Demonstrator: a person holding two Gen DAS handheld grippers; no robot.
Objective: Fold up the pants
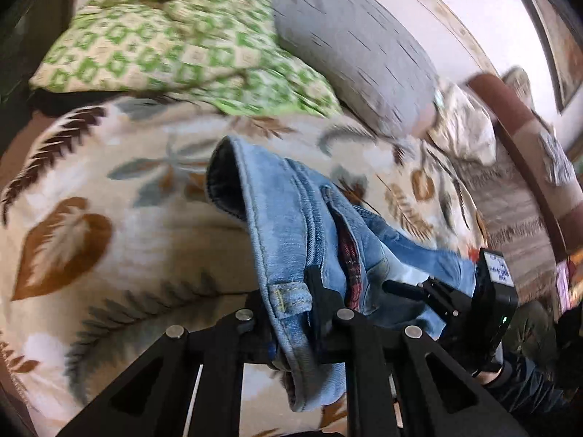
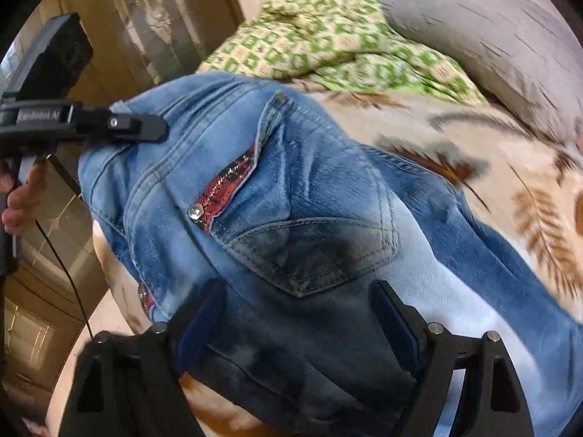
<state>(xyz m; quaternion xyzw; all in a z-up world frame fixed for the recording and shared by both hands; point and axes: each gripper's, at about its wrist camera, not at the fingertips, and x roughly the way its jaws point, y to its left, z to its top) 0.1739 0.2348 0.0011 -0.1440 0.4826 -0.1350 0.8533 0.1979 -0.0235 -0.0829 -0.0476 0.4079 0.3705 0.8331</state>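
Note:
Light blue jeans (image 1: 291, 225) hang over a leaf-patterned bedspread (image 1: 109, 218), waistband lifted. My left gripper (image 1: 291, 302) is shut on the waistband beside a belt loop, and the denim drapes down between its fingers. In the right wrist view the same left gripper (image 2: 156, 131) clamps the waistband at the upper left, with a hand (image 2: 18, 196) behind it. My right gripper (image 2: 297, 313) stands wide open over the seat of the jeans (image 2: 291, 182), just below the back pocket; the denim fills the gap between its fingers. The right gripper (image 1: 408, 287) also shows at the right of the left wrist view.
A green-and-cream patterned blanket (image 1: 164, 47) and a grey pillow (image 1: 346, 43) lie at the far end of the bed. A brown rail (image 1: 517, 138) runs along the bed's right side. A wooden cabinet with glass doors (image 2: 127, 36) stands to the left.

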